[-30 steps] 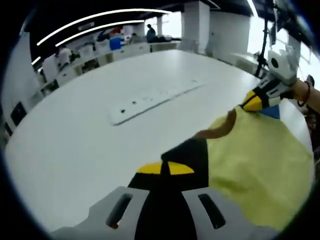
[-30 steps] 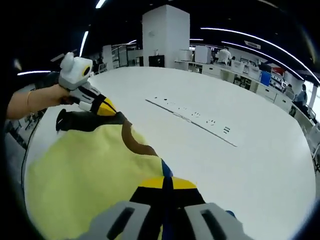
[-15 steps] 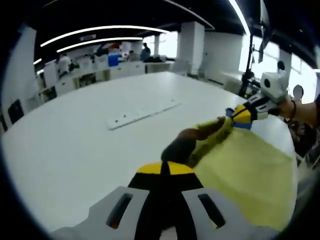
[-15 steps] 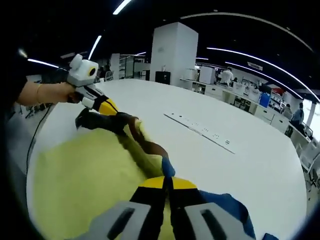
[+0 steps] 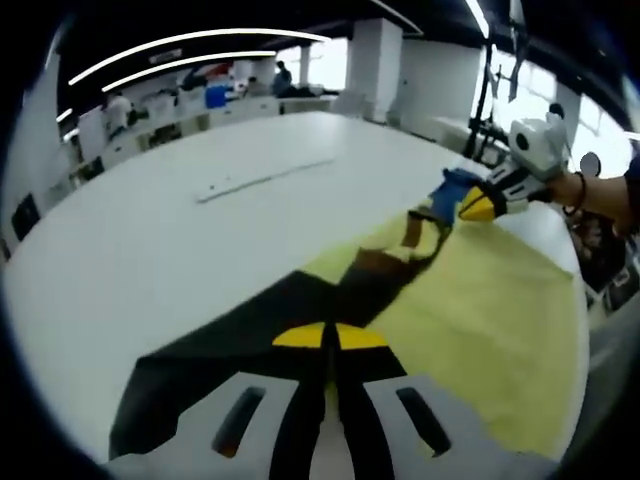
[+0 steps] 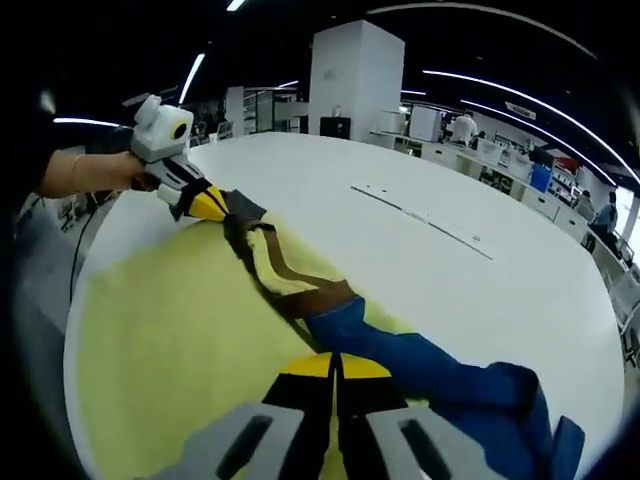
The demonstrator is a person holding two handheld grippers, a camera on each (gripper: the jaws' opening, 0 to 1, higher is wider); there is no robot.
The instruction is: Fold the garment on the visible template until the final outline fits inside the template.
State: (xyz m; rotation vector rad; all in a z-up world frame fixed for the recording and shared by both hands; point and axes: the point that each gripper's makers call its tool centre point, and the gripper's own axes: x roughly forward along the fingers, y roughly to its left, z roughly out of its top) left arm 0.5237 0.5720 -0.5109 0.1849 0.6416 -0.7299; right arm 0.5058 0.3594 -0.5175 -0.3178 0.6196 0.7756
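The garment has a yellow body, a black sleeve, a blue sleeve and a brown neckline, and it lies on the white table. My left gripper is shut on the fabric at the black shoulder. It comes into the right gripper view as the left gripper, in a person's hand. My right gripper is shut on the cloth where yellow meets blue. In the left gripper view, the right gripper pinches the blue part. I cannot make out a template outline.
A long white power strip lies flat farther out on the table, also seen as the strip. The table's rounded edge runs close behind the garment. A person's hand holds the right gripper. Desks and people are far in the background.
Both grippers came down toward the table. The neckline, bunched half a second ago, is now stretched out, and the black and blue sleeves have spread onto the table.
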